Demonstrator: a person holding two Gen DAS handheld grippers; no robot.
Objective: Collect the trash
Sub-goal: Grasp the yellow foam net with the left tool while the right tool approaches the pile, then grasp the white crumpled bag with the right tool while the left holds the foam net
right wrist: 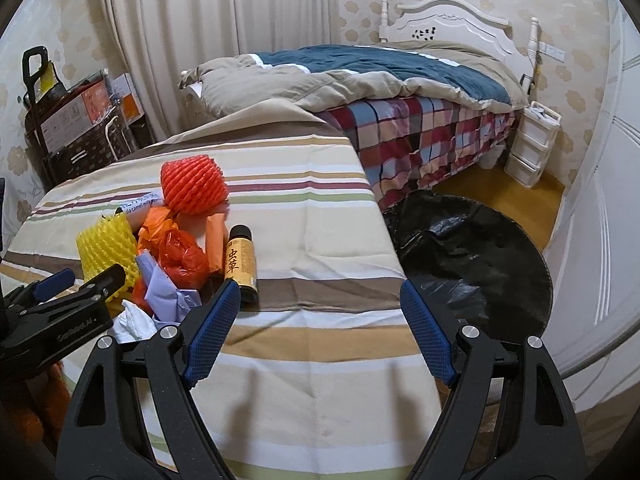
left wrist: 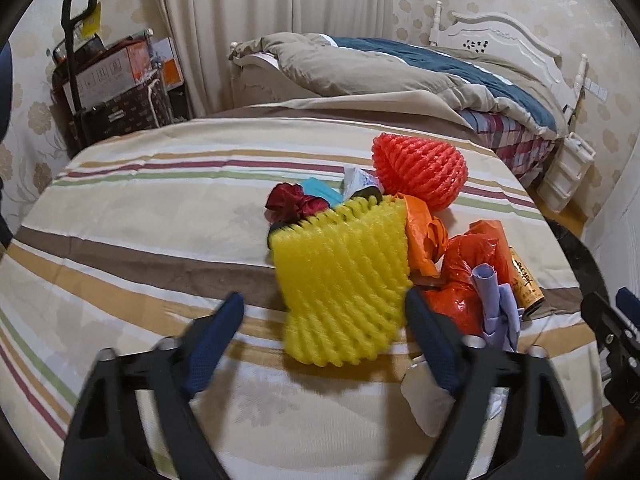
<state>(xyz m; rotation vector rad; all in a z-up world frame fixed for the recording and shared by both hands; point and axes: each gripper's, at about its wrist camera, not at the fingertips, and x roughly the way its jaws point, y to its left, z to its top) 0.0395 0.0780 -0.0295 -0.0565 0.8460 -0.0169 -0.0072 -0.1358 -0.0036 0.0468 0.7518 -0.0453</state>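
Striped cloth (left wrist: 140, 208): yellow foam net (left wrist: 344, 280) between parted left gripper (left wrist: 324, 316) fingers.

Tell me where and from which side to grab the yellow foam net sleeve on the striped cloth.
Take the yellow foam net sleeve by its near free end, coming from the front and above with the left tongs, which stand open around that end. The sleeve is soft and squashes flat, so pinch across its width. Its far end leans on the other trash, and the orange plastic bag crowds its right side.
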